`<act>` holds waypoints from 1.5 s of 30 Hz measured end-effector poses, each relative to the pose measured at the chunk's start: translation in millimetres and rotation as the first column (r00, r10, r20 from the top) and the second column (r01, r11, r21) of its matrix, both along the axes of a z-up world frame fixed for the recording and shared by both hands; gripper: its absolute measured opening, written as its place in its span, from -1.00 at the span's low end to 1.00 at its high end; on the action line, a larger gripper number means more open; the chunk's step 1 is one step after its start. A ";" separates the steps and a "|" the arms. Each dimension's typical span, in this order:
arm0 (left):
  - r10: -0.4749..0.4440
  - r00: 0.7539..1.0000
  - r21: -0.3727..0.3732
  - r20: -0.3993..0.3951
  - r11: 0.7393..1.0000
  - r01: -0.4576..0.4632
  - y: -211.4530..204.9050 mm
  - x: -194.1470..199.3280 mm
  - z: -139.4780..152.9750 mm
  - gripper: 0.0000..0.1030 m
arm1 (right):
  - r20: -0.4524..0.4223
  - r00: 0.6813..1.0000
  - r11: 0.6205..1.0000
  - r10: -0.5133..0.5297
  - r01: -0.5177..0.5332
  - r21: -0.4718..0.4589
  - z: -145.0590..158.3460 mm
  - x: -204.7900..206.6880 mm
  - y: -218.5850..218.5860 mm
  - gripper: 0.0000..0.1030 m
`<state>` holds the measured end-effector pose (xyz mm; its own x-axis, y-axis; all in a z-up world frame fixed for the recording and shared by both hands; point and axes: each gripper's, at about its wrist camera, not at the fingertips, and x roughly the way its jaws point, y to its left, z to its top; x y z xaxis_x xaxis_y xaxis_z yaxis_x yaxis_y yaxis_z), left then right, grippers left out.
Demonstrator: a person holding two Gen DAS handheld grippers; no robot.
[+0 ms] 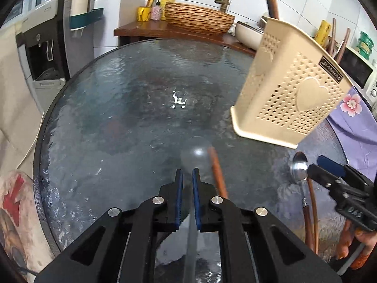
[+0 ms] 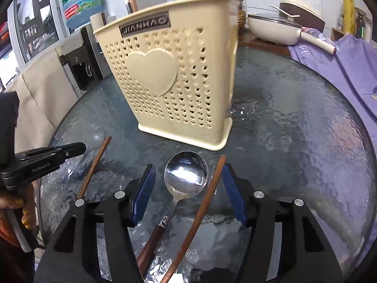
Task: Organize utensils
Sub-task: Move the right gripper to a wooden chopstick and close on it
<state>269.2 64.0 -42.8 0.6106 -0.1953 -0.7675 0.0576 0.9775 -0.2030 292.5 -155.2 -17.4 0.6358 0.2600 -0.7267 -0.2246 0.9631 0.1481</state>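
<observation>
You work over a round rippled-glass table [image 2: 294, 122] in a kitchen. The cream heart-perforated utensil holder [image 2: 174, 82] stands upright at mid-table. Your left gripper [image 1: 187, 172] is pinched shut on what seems a clear plastic spoon [image 1: 196, 155], blurred. Your right gripper [image 2: 188, 172] stands spread around the steel spoon [image 2: 186, 174] and a wooden chopstick [image 2: 202, 207], both flat on the glass.

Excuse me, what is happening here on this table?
A person with a gripper in each hand is sorting utensils on a glass table. The left gripper is shut on a clear spoon. The right gripper is open around a metal spoon and a chopstick. The cream holder stands behind them.
</observation>
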 end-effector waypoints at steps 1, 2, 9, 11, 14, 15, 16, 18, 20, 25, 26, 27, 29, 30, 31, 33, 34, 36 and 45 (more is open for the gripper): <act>-0.001 1.000 0.002 -0.002 1.000 0.001 -0.6 -0.8 -0.6 -0.83 | -0.001 1.000 1.000 -0.011 0.011 -0.013 0.8 -1.7 -1.7 0.15; -0.004 1.000 0.011 0.000 1.000 0.004 -2.3 -2.1 -0.4 -0.82 | -0.002 1.000 1.000 -0.018 0.018 -0.025 1.1 -3.1 -3.1 0.15; -0.009 1.000 0.043 0.019 0.999 0.009 -6.2 -4.4 4.8 -0.42 | -0.087 0.995 0.998 -0.050 0.047 -0.033 -10.4 -16.5 -17.8 -0.04; -0.010 1.000 0.061 0.019 0.998 0.009 -8.0 -5.1 5.2 -0.42 | -0.109 0.993 0.997 -0.052 0.046 -0.060 -16.4 -16.6 -14.1 -0.09; -0.016 1.000 0.083 0.018 0.996 0.014 -9.4 -6.9 4.7 -0.42 | -0.089 0.994 0.990 -0.067 0.055 -0.127 -20.8 -16.4 -9.4 -0.25; -0.019 1.000 0.094 0.015 0.995 0.017 -9.8 -7.3 4.4 -0.42 | -0.088 0.994 0.988 -0.066 0.053 -0.143 -21.3 -15.9 -8.4 -0.30; -0.019 1.000 0.097 0.012 0.995 0.018 -10.4 -8.0 3.5 -0.42 | -0.088 0.994 0.988 -0.064 0.050 -0.145 -21.6 -15.0 -9.3 -0.34; -0.021 1.000 0.107 0.004 0.994 0.021 -10.9 -7.5 2.4 -0.42 | -0.091 0.994 0.989 -0.066 0.053 -0.138 -21.8 -11.0 -13.5 -0.39; -0.027 1.000 0.119 -0.001 0.993 0.027 -13.6 -7.8 1.1 -0.42 | -0.094 0.993 0.990 -0.069 0.056 -0.132 -22.6 -4.4 -16.7 -0.40; -0.053 0.998 0.183 -0.020 0.982 0.056 -28.4 -0.4 -2.0 -0.41 | -0.114 0.991 0.989 -0.064 0.048 -0.140 -21.0 8.8 -11.9 -0.51; -0.060 0.998 0.191 -0.025 0.979 0.063 -30.7 0.8 -2.6 -0.41 | -0.119 0.991 0.990 -0.064 0.048 -0.136 -20.5 11.0 -11.0 -0.52; -0.064 0.998 0.197 -0.028 0.978 0.068 -31.9 0.6 -3.4 -0.41 | -0.124 0.990 0.991 -0.062 0.046 -0.127 -19.9 12.4 -10.6 -0.57; -0.075 0.997 0.235 -0.028 0.969 0.080 -36.6 1.1 -4.6 -0.36 | -0.128 0.990 0.992 -0.059 0.043 -0.122 -19.3 11.6 -7.0 -0.59; -0.076 0.997 0.249 -0.026 0.965 0.080 -38.3 2.0 -4.5 -0.36 | -0.127 0.990 0.991 -0.058 0.042 -0.127 -19.0 11.8 -4.7 -0.59; -0.077 0.997 0.253 -0.026 0.964 0.081 -39.2 2.9 -4.5 -0.35 | -0.126 0.990 0.990 -0.058 0.042 -0.132 -19.0 12.6 -3.5 -0.59; -0.084 0.996 0.257 -0.029 0.962 0.088 -42.1 5.7 -4.6 -0.35 | -0.132 0.990 0.990 -0.058 0.040 -0.135 -18.9 16.0 -2.7 -0.59; -0.087 0.996 0.267 -0.029 0.959 0.091 -44.1 8.4 -4.4 -0.35 | -0.135 0.989 0.990 -0.057 0.039 -0.134 -18.8 16.5 -2.3 -0.60; -0.096 0.995 0.290 -0.032 0.952 0.101 -48.6 14.5 -4.0 -0.35 | -0.143 0.988 0.991 -0.062 0.045 -0.123 -18.4 17.1 -2.1 -0.60; -0.084 0.996 0.323 -0.027 0.942 0.088 -59.7 19.8 -3.6 -0.37 | -0.146 0.983 0.990 -0.111 0.096 -0.106 -19.2 21.9 -3.7 -0.82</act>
